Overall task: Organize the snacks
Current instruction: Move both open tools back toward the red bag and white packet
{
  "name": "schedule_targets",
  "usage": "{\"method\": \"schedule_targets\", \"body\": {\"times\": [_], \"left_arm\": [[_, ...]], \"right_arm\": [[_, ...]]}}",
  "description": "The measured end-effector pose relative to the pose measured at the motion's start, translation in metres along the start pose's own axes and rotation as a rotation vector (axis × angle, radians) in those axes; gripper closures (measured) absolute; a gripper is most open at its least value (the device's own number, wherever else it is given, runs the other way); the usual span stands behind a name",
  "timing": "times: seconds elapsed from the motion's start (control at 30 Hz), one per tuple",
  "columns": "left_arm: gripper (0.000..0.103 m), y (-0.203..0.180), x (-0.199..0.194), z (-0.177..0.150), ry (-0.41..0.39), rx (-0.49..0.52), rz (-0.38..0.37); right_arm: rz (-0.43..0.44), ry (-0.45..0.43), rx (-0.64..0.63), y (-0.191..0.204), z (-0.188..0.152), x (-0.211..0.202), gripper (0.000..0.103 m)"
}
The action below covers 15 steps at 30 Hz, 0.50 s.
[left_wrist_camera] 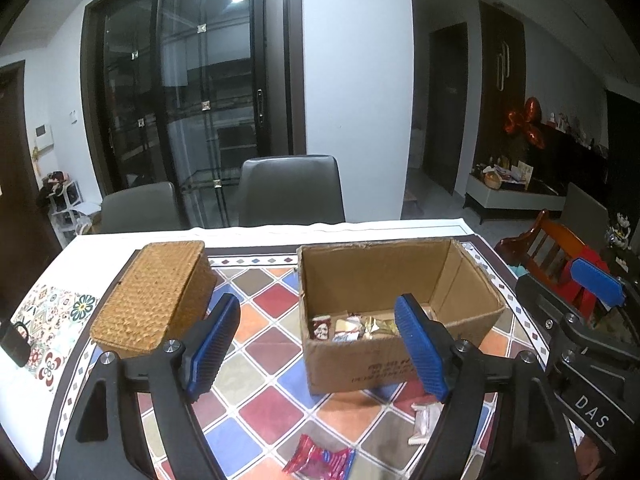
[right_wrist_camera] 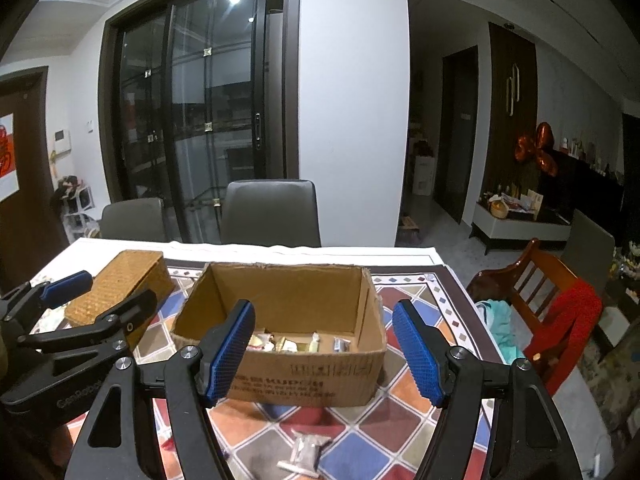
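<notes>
An open cardboard box (left_wrist_camera: 400,364) (right_wrist_camera: 304,376) stands on the tiled tablecloth with several wrapped snacks (left_wrist_camera: 356,326) (right_wrist_camera: 288,344) inside. A red snack packet (left_wrist_camera: 320,458) and a pale wrapped snack (left_wrist_camera: 424,420) (right_wrist_camera: 306,450) lie on the cloth in front of the box. My left gripper (left_wrist_camera: 318,350) is open and empty, held above the table before the box. My right gripper (right_wrist_camera: 324,352) is open and empty, also before the box. Each gripper shows in the other's view, the right (left_wrist_camera: 596,280) and the left (right_wrist_camera: 68,286).
A closed woven basket (left_wrist_camera: 154,296) (right_wrist_camera: 120,284) sits left of the box. Two grey chairs (left_wrist_camera: 292,190) stand at the table's far side. A wooden chair with a red cloth (right_wrist_camera: 560,312) is at the right. The table edge (left_wrist_camera: 320,228) runs behind the box.
</notes>
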<state>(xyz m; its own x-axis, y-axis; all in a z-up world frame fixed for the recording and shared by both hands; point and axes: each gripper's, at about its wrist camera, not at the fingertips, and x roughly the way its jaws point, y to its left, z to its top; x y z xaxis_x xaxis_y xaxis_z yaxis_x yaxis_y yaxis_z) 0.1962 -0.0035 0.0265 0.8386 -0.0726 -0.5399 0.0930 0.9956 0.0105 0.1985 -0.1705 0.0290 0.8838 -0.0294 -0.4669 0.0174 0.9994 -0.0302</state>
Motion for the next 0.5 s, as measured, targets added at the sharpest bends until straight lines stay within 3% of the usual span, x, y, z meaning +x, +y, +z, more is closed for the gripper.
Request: {"method": "schedule_targets", "body": {"times": [0.5], "left_arm": [[0.015, 0.014, -0.021, -0.030, 0.017, 0.008, 0.016]], "right_arm": [[-0.015, 0.003, -0.008, 0.015, -0.020, -0.021, 0.022]]}}
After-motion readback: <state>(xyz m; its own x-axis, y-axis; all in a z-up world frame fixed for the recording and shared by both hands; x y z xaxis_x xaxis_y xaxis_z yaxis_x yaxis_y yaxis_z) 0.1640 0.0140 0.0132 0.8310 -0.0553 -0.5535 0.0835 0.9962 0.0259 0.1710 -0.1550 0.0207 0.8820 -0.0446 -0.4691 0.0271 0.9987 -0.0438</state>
